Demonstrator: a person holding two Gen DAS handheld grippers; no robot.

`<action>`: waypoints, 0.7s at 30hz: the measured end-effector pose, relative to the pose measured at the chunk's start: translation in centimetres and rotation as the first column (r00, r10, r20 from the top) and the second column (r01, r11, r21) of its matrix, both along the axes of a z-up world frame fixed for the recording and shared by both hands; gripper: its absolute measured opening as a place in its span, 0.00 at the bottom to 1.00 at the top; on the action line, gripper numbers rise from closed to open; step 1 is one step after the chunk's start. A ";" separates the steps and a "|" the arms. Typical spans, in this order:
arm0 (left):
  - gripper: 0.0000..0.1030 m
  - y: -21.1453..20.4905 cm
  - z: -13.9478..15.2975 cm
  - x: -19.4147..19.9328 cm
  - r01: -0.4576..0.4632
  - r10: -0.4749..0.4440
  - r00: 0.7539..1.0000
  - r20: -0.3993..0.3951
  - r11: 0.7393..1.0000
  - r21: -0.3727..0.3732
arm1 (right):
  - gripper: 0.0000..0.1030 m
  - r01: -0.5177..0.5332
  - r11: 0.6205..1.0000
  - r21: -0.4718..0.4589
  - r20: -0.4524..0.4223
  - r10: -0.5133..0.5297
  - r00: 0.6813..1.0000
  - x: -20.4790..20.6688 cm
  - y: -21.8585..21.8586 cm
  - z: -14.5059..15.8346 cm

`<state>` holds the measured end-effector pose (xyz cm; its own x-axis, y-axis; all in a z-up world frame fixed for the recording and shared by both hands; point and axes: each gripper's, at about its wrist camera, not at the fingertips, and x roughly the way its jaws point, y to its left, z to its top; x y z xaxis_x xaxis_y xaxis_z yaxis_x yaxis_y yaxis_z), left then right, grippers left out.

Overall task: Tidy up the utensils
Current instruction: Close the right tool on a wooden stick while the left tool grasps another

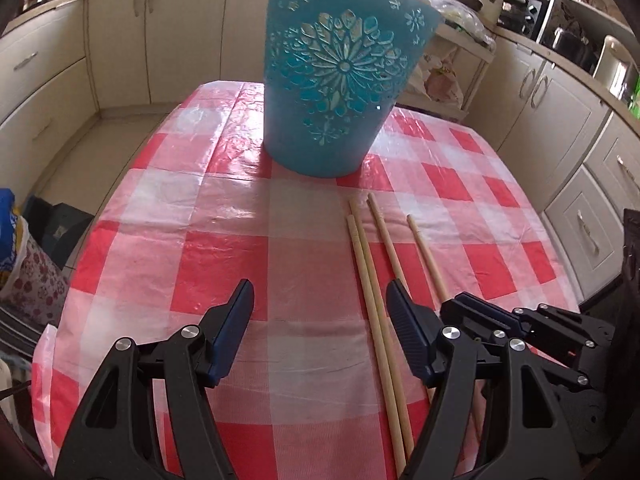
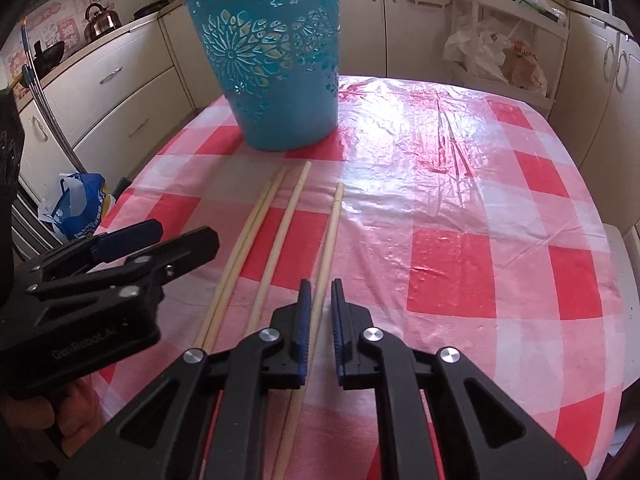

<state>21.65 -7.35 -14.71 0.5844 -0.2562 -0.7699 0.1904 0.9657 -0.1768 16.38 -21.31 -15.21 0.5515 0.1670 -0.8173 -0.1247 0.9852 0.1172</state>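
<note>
Right gripper pinching one chopstick

"GenRobot.AI"-like print on left gripper (image 2: 120,240), hard to read. Right gripper (image 2: 319,312) clenched on rightmost chopstick (image 2: 332,232). Left one wide apart, nothing inside. Other 3 chopsticks (image 2: 256,240) just beside, L of right gripper. Blue basket (image 2: 276,92) ahead on checked cloth (image 2: 460,240).

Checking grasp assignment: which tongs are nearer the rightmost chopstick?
Right. The right tongs are shut on the rightmost chopstick; the left tongs hang open beside it, over the paired chopsticks.
</note>
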 end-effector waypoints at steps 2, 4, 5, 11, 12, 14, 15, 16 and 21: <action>0.63 -0.6 -0.4 0.4 0.009 -0.008 1.000 -0.012 0.999 0.035 | 0.08 0.008 1.000 0.009 -0.002 -0.008 1.000 -0.1 -0.5 0.0; 0.63 -1.1 -0.6 0.5 0.016 -0.016 1.000 -0.006 0.997 0.072 | 0.08 0.014 1.000 0.023 -0.005 -0.014 1.000 -0.1 -0.9 0.0; 0.63 -1.1 -0.5 0.5 0.017 -0.016 1.000 -0.007 0.997 0.076 | 0.08 0.015 0.999 0.031 -0.007 -0.015 1.000 -0.1 -1.0 0.0; 0.63 -1.3 -0.6 0.4 0.012 -0.012 1.000 -0.005 0.992 0.126 | 0.08 0.013 0.999 0.037 -0.017 -0.012 1.000 0.3 -1.0 0.1; 0.63 -1.4 -0.6 0.4 0.013 -0.012 1.000 -0.006 0.991 0.132 | 0.08 0.013 0.999 0.036 -0.017 -0.012 1.000 0.3 -0.9 0.0; 0.63 -1.6 -0.6 0.6 0.016 -0.015 1.000 -0.009 0.986 0.164 | 0.08 0.013 1.000 0.025 -0.010 -0.013 1.000 0.4 -0.8 0.0; 0.62 -1.8 -0.7 0.7 0.017 -0.015 1.000 -0.011 0.983 0.181 | 0.08 0.010 1.000 0.014 -0.005 -0.010 1.000 0.4 -0.6 0.0; 0.61 -1.9 -0.7 0.8 0.018 -0.016 1.000 -0.012 0.980 0.199 | 0.08 0.006 1.000 0.002 -0.001 -0.006 1.000 0.3 -0.4 -0.1; 0.55 -1.7 -0.6 1.2 0.032 -0.031 0.999 -0.010 0.976 0.218 | 0.08 -0.005 1.000 -0.008 -0.009 0.005 1.000 0.4 -0.3 0.0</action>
